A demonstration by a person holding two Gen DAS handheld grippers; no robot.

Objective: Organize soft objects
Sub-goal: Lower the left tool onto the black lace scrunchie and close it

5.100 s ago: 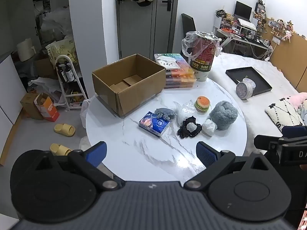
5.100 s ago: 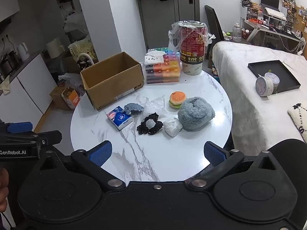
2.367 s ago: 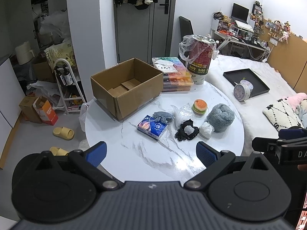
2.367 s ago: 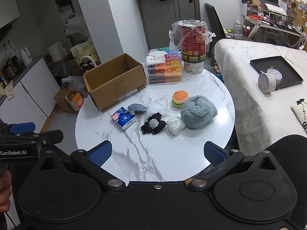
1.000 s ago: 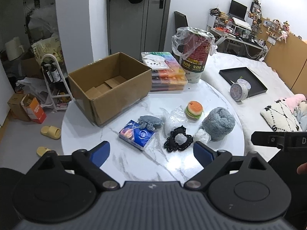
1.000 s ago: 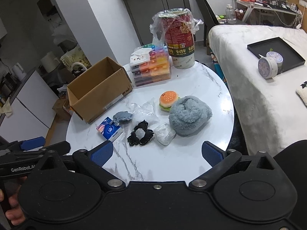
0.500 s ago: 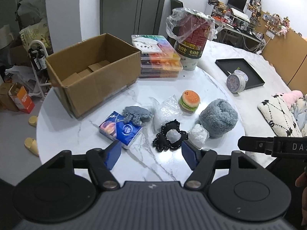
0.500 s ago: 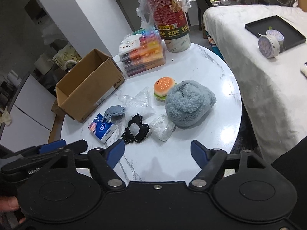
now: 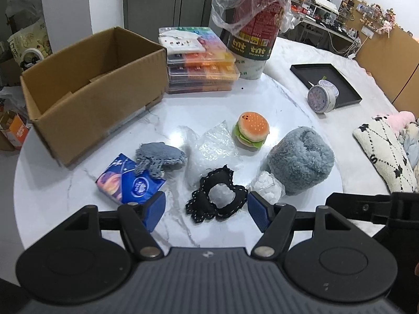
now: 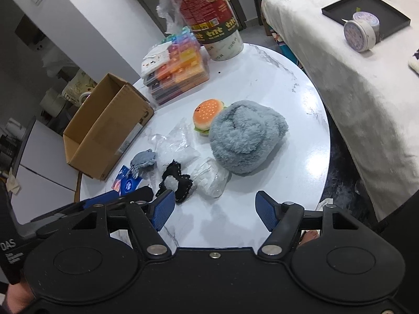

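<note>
On the round white marble table (image 9: 47, 178) lie soft things: a grey fluffy plush (image 9: 301, 157) (image 10: 246, 136), a burger plush (image 9: 252, 128) (image 10: 207, 116), a black lace-edged piece (image 9: 217, 196) (image 10: 174, 180), a grey knit piece (image 9: 159, 157) (image 10: 144, 159), a blue tissue pack (image 9: 125, 183) (image 10: 125, 181), clear plastic bags (image 9: 212, 144) (image 10: 178, 146) and a small white wrapped bundle (image 9: 268, 187) (image 10: 212, 178). My left gripper (image 9: 207, 210) is open and empty, just short of the black piece. My right gripper (image 10: 216, 210) is open and empty, near the white bundle.
An open empty cardboard box (image 9: 89, 89) (image 10: 104, 128) stands at the table's left. Stacked colourful plastic cases (image 9: 199, 62) (image 10: 178, 70) and a red bin with a plastic liner (image 9: 251, 34) (image 10: 209, 15) stand at the back. A bed with a black tray (image 9: 327, 81) (image 10: 366, 13) is on the right.
Both grippers have moved forward and down toward the soft things on the table. Both jaws have narrowed somewhat but stay open. Nothing on the table has moved.
</note>
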